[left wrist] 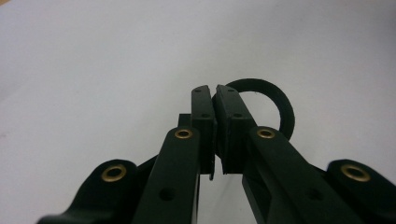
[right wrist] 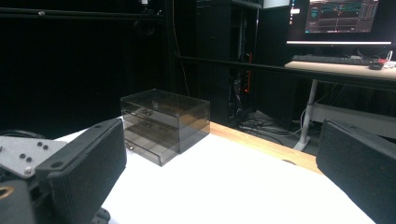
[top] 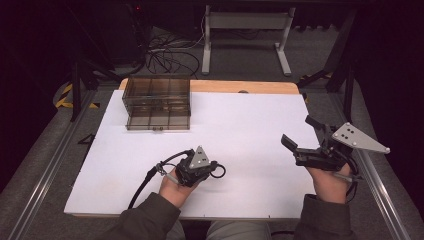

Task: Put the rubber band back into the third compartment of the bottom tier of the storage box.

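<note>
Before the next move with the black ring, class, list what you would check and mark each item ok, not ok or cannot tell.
1. Left gripper shut on the black ring: ok, jaws pinch its rim.
2. Ring lifted off the white table: cannot tell.
3. Right gripper free to help: ok, jaws wide apart, holding nothing.
4. Smoky drawer box within sight: ok, at the table's far left.
5. A drawer open to receive the ring: the bottom one looks pulled out.

Matt black rubber ring (left wrist: 275, 100), smoky glossy plastic drawer box (top: 157, 102)
</note>
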